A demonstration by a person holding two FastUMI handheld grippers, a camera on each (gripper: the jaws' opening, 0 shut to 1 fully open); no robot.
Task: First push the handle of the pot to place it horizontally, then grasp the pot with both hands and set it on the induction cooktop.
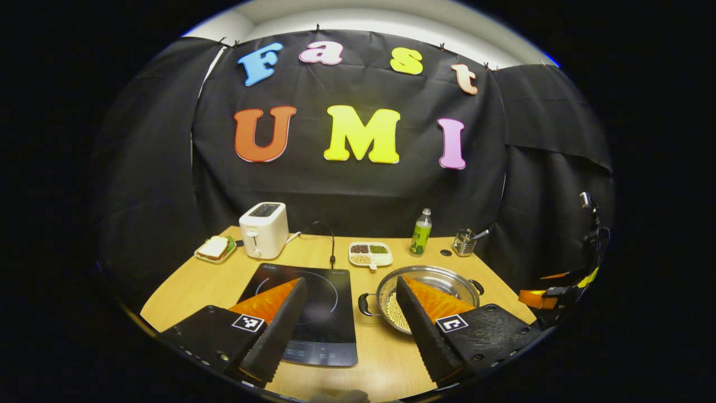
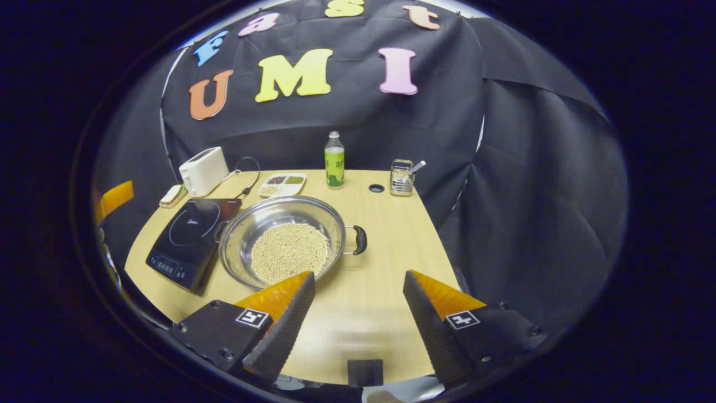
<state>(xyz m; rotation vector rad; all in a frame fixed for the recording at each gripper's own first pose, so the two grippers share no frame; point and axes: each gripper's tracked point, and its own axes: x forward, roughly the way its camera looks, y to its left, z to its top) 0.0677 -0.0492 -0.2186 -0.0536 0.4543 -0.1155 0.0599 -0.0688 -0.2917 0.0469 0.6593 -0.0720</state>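
Observation:
A steel pot [image 1: 443, 276] holding pale beans stands on the wooden table, to the right of the black induction cooktop [image 1: 313, 313]. Its two black handles point left [image 1: 364, 304] and right [image 1: 476, 286]. My left gripper [image 1: 351, 282] hovers open above the table's front edge, one finger in front of the cooktop and the other in front of the pot. In the right gripper view the pot [image 2: 268, 215] sits beside the cooktop [image 2: 190, 235], its right handle [image 2: 359, 239] facing open table. My right gripper [image 2: 358, 275] is open, low and short of the pot.
Along the back stand a white toaster [image 1: 264, 228], a sandwich on a plate [image 1: 214, 248], a divided dish [image 1: 370, 253], a green bottle [image 1: 421, 232] and a metal holder [image 1: 463, 242]. A cable [image 1: 330, 238] runs behind the cooktop. The other gripper [image 1: 559, 291] shows far right.

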